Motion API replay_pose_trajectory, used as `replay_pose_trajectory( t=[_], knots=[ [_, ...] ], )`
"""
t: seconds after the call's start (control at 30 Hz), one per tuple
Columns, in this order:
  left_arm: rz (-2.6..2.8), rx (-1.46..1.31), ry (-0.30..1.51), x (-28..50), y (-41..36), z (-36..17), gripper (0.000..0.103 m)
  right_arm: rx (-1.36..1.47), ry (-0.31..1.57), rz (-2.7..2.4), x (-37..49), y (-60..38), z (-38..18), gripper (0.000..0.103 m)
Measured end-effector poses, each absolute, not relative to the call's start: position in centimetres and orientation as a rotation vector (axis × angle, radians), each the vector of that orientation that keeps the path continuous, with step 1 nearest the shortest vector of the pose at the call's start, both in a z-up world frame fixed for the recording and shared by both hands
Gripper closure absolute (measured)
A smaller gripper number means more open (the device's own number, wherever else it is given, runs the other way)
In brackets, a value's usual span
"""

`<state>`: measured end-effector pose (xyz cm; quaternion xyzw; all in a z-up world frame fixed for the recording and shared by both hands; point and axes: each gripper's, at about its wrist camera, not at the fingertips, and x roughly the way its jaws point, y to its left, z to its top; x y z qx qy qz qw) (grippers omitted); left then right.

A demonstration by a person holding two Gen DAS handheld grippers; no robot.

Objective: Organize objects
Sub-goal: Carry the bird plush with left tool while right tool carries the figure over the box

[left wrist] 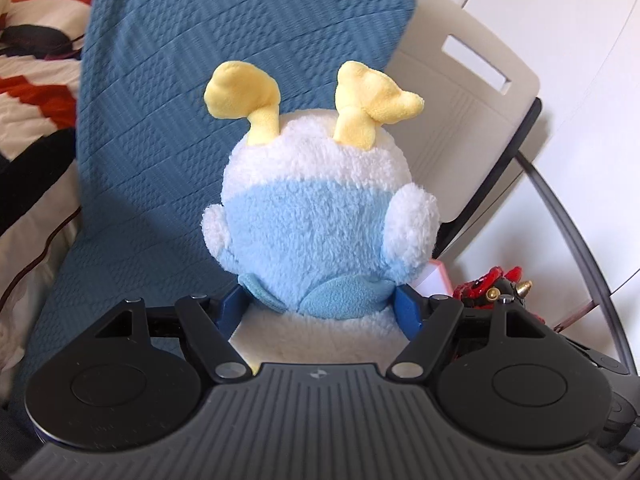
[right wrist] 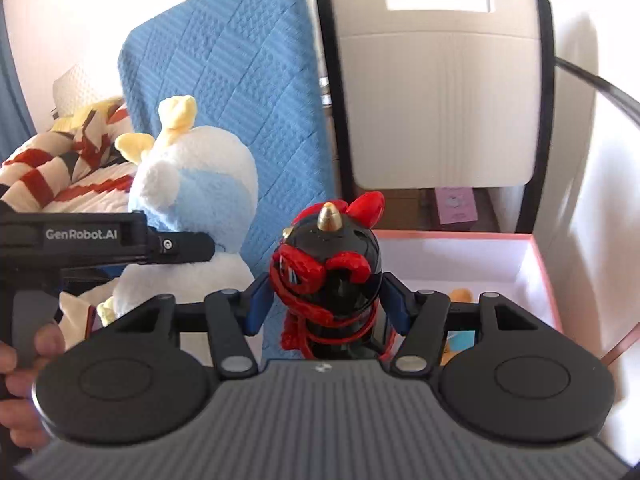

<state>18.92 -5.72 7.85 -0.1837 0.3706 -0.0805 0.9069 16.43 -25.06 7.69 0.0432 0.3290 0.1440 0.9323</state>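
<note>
fluffy plush toy [left wrist: 320, 216], glossy figurine [right wrist: 340, 268]

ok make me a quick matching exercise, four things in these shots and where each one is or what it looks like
Things:
1. plush toy
2. black and red figurine
3. pink-rimmed box
4. blue quilted cover

States:
A. open, white inside
B. draped over a chair back
C. between the left gripper fingers
D. between the right gripper fingers

Pairs: 1-C, 2-D, 3-A, 4-B

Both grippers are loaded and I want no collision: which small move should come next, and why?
Probably ease the right gripper, shut on the glossy black-and-red horned figurine, forward over the open pink-rimmed box just behind it. The left gripper holds the blue-and-white plush toy beside it, so it should wait.
</note>
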Motion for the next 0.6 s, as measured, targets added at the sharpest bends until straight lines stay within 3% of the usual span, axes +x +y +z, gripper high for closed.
replay_pose_trajectory(
  t=[0.23,0.6],
  knots=[
    [-0.165,-0.348,0.754,20.5,-9.0,7.9,0.025,0.120,0.684,0.227,17.3,-28.8,7.2,0.042],
    [-0.135,-0.270,0.865,24.1,-14.0,1.4,0.025,0.142,0.788,0.088,18.5,-34.6,1.4,0.042]
  ],
)
